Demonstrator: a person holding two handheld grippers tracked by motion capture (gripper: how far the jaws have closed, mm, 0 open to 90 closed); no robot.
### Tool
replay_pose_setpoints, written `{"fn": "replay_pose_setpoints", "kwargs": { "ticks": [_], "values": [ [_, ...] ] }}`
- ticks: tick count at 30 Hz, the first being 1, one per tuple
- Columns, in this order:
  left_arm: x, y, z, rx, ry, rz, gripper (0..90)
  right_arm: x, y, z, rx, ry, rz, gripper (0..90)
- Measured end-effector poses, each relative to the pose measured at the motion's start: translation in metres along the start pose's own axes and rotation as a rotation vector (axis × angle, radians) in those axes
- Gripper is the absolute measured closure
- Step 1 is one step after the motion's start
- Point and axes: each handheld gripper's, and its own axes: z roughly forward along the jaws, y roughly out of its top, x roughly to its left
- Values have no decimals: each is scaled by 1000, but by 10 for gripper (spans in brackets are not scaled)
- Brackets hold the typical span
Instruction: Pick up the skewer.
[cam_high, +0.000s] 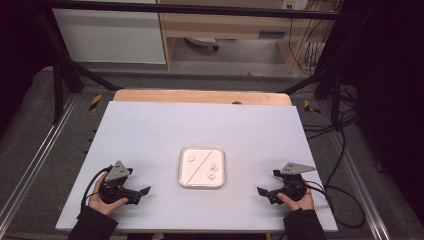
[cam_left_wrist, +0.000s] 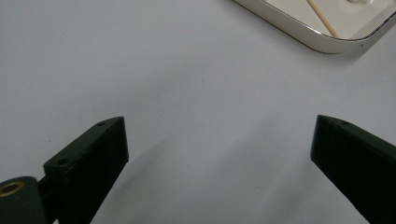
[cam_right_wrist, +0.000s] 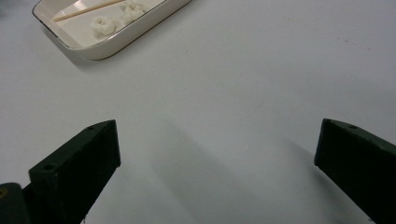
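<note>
A white square tray (cam_high: 183, 170) with a thin gold rim sits on the white table, a little in front of its middle. A thin wooden stick (cam_high: 202, 159) lies slantwise across it, with small white lumps (cam_high: 213, 171) on both sides of the stick. My left gripper (cam_high: 145, 191) rests near the front left of the table, jaws wide open over bare table, pointing right toward the tray (cam_left_wrist: 322, 44). At the front right my right gripper (cam_high: 260, 191) is also open and holds nothing; the tray (cam_right_wrist: 119, 39), its stick (cam_right_wrist: 86, 10) and lumps (cam_right_wrist: 103, 24) lie ahead of it.
The white table top (cam_high: 150, 130) lies on a wooden board (cam_high: 200, 96). A black frame, cables (cam_high: 340, 150) and grey floor surround it, with cabinets behind. Each gripper's cable trails off beside the hand that holds it.
</note>
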Motion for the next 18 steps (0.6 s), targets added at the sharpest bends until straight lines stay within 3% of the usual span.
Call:
{"fn": "replay_pose_setpoints", "kwargs": {
  "ticks": [18],
  "values": [
    [-5,5,2,3,-1,20,40,0,0,0,0,-3,1,9]
  ]
}}
